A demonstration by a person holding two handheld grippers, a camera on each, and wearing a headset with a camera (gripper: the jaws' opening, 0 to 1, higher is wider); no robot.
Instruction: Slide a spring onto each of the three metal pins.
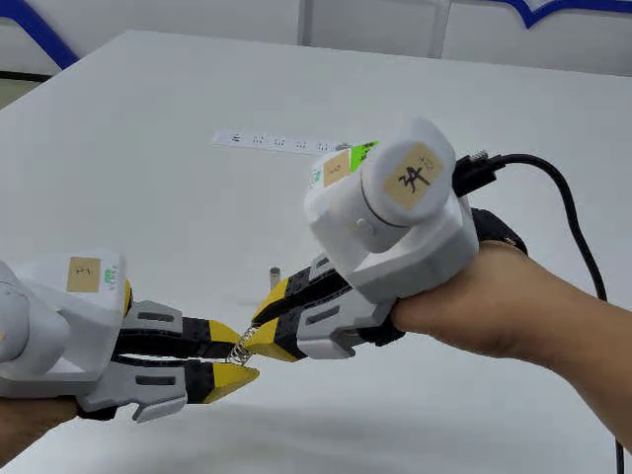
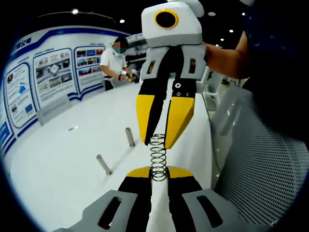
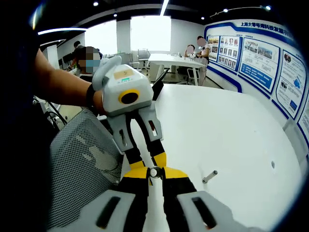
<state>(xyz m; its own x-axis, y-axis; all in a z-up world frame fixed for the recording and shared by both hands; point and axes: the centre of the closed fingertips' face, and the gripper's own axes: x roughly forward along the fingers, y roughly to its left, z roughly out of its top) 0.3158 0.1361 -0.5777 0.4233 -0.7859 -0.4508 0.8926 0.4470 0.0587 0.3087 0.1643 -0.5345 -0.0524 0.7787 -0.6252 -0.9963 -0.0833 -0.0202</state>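
Much of the contact is hidden from us. In the head view the white body of the right gripper (image 3: 155,175) covers most of its own jaws, and the left gripper (image 2: 153,175) is cut off at the lower left corner. The right gripper pinches one end of the spring (image 2: 158,155) between its yellow tips; in its own view the coil shows end-on as a small ring there. The left gripper's tips sit on either side of the spring's other end, but we cannot tell whether they press on it or stand just off it.

The spring hangs in the air between the two grippers, above the white table (image 1: 148,148). It is slender and straight, of thin bright wire with open, even coils.

On the table beyond it, well apart, we see a plain pin (image 2: 103,164) with a smooth shaft. Near that stands a ribbed pin (image 2: 130,137); thread or a coil already on it, we cannot say.

A tan sticker (image 1: 413,178) on the right gripper carries a handwritten mark we cannot read. The white strip (image 1: 276,141) farther back has small dark marks, too blurred to read, and the text on the wall boards (image 2: 48,77) is also too small
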